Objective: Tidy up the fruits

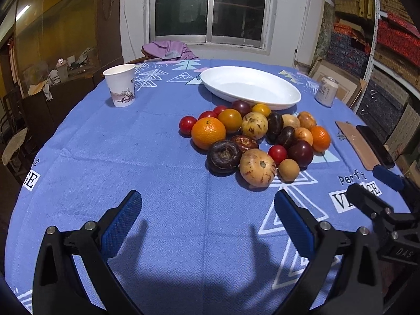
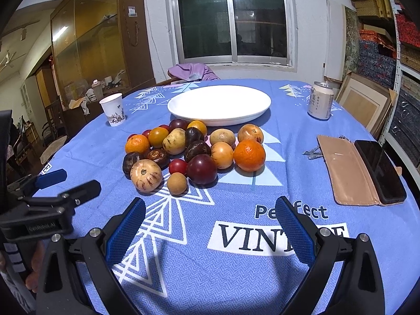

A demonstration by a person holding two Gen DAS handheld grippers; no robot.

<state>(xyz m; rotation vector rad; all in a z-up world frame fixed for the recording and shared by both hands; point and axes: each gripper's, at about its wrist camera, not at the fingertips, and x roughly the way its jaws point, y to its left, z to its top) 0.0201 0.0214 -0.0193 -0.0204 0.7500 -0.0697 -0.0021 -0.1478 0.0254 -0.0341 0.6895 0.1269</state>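
From the left wrist view, the left hand-held gripper hangs spread wide and empty over the blue-clothed counter, short of the fruit pile. The white dish just behind the pile holds nothing, so no sorting looks done yet. From the right wrist view, the right hand-held gripper is likewise wide open with nothing between its fingers; the whole pile sits ahead of it, an orange on its near right edge, the dish beyond. Every fruit remains to be moved.
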